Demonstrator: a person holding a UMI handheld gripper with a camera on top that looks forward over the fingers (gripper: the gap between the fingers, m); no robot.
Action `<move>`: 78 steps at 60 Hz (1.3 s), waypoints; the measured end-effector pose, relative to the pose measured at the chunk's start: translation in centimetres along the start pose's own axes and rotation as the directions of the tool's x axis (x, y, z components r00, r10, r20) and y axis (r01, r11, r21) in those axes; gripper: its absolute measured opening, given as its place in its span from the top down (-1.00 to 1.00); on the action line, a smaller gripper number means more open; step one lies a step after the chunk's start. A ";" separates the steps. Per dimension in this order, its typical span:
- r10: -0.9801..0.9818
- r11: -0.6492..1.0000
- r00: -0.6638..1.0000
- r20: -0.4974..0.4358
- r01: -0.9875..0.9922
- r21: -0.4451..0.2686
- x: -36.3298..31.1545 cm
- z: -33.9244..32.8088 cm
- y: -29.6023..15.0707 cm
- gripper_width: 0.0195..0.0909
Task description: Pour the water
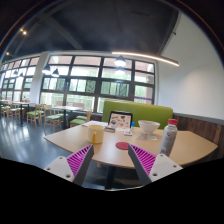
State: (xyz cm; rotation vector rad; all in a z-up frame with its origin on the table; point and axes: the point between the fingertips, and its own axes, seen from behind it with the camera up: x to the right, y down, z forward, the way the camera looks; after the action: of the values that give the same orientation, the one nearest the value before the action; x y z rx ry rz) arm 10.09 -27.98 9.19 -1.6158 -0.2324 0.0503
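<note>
The gripper (111,160) is held with fingers spread wide and empty, well short of the bottle (169,137) standing near the table's (190,150) right edge, which could be toppled off if approached off-centre, while the cup (97,131) stands toward its left.

Surface (75,140): light wood top. On it we count a red coaster (122,146) near the middle; left of the coaster, a yellow cup (97,132); behind it, an upright tablet (120,121); right of it, a white bowl (148,128) and a clear bottle (169,138).
</note>
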 end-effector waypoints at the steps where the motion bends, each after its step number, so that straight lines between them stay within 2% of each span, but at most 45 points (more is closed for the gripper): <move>1: 0.001 1.000 1.000 -0.003 -0.001 0.001 0.1 0.0 0.0 -0.69; 16: 0.017 1.000 0.998 -0.052 -0.016 0.019 4.7 -0.5 0.1 -0.69; 26: 0.085 0.995 0.983 -0.164 -0.076 0.061 11.3 0.3 0.0 -0.69; 33: 0.095 0.994 0.959 -0.266 -0.078 0.073 18.0 2.9 0.6 -0.71; 38: 0.092 0.995 0.949 -0.302 -0.076 0.064 21.3 5.8 1.1 -0.71; 51: 0.118 0.992 0.942 -0.314 -0.101 0.072 25.3 12.6 2.2 -0.71; 52: 0.124 0.992 0.942 -0.310 -0.108 0.069 25.3 13.0 2.3 -0.68; 55: 0.139 0.990 0.943 -0.302 -0.125 0.064 25.1 13.9 2.7 0.16; 58: 0.152 0.987 0.927 -0.342 -0.127 0.094 26.0 13.8 2.7 0.18; 60: 0.138 0.989 0.922 -0.361 -0.109 0.100 26.2 13.7 2.7 0.27; 66: 0.131 0.989 0.932 -0.337 -0.101 0.104 25.3 14.0 2.5 0.49; 68: 0.135 0.989 0.931 -0.340 -0.105 0.106 25.2 14.1 2.5 0.49; 69: 0.133 0.989 0.931 -0.340 -0.103 0.106 25.2 14.1 2.5 0.57; 78: 0.113 0.993 0.938 -0.327 -0.094 0.073 25.0 14.5 2.5 0.58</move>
State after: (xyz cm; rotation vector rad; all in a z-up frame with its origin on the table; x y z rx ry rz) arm 32.25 -9.31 8.57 -1.5520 0.1132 -0.1326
